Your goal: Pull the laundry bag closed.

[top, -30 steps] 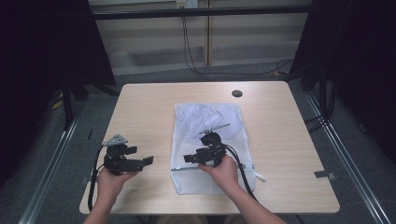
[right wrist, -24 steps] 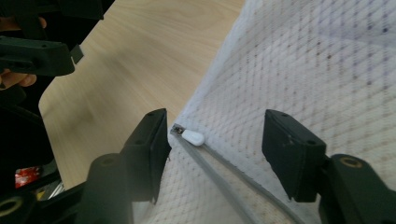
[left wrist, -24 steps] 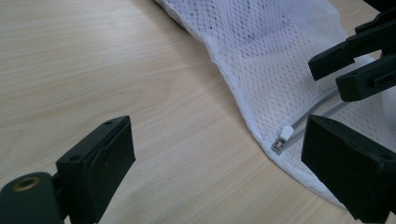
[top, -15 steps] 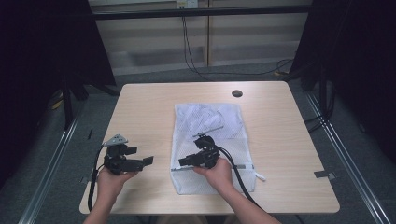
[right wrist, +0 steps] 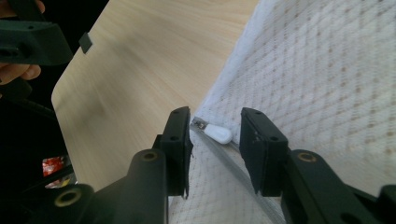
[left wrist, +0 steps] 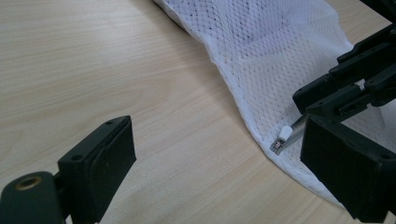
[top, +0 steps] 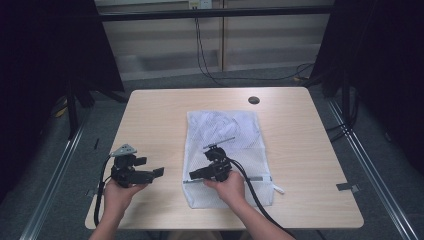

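While your pale wooden table (top: 150, 115) carries it, the white mesh laundry bag (top: 240, 135) lies flat at the table's middle. Your left gripper (top: 159, 172) rests on bare wood just left of the bag, jaws wide apart and empty. Your right gripper (right wrist: 215, 140) sits at the bag's near left corner; its jaws have just been closing, with the small white zipper pull (right wrist: 218, 133) between them, not yet pinched.

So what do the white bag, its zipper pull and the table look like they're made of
The laundry bag looks like white synthetic mesh, going by its fine grid of holes and soft folds. The zipper pull seems smooth white plastic, rounded and slightly glossy, on a grey zipper. The table looks like pale wood-grain laminate, matte; solid wood can't be ruled out.
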Motion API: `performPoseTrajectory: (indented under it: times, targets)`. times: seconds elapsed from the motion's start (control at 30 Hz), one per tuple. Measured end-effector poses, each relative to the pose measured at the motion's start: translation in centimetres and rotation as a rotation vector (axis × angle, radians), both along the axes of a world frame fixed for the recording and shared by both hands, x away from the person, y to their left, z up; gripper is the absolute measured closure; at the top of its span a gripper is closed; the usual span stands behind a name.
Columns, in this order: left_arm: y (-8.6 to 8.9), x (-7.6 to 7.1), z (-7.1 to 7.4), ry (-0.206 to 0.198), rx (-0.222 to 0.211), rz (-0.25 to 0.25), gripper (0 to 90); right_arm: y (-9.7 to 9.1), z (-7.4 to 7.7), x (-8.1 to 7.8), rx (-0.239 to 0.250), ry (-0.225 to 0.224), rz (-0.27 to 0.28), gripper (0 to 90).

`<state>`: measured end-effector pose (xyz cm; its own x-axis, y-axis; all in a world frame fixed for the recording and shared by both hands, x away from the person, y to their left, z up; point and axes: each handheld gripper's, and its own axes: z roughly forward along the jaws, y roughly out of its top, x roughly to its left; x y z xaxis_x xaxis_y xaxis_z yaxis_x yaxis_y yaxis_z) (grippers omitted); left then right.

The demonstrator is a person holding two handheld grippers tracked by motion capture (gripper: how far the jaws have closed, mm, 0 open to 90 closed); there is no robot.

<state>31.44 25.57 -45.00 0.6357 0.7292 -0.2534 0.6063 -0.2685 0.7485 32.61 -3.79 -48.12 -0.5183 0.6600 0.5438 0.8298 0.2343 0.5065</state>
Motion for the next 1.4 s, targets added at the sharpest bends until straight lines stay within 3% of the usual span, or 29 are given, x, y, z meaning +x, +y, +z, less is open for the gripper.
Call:
performPoseTrajectory:
  times: [0.13, 0.63, 0.93, 1.23, 1.4]
  targets:
    - [0.0, 0.0, 0.0, -0.001, 0.0, 0.001, 9.9, 0.3, -0.2, -0.1, -0.014, 0.004, 0.009, 67.3]
    - [-0.1, 0.0, 0.0, 0.002, 0.003, -0.002, 9.9, 1.0, -1.1, 0.2, -0.031, 0.081, -0.026, 66.0]
    - [-0.1, 0.0, -0.1, 0.005, 0.003, -0.008, 9.9, 1.4, -1.5, 0.4, -0.005, 0.098, -0.027, 63.3]
    - [-0.1, 0.1, -0.1, 0.004, 0.002, -0.004, 9.9, 1.7, -1.2, 0.3, 0.028, 0.107, -0.017, 66.1]
    - [-0.1, 0.1, -0.1, 0.006, 0.005, -0.005, 9.9, 2.0, -1.2, 0.4, 0.021, 0.103, -0.013, 67.9]
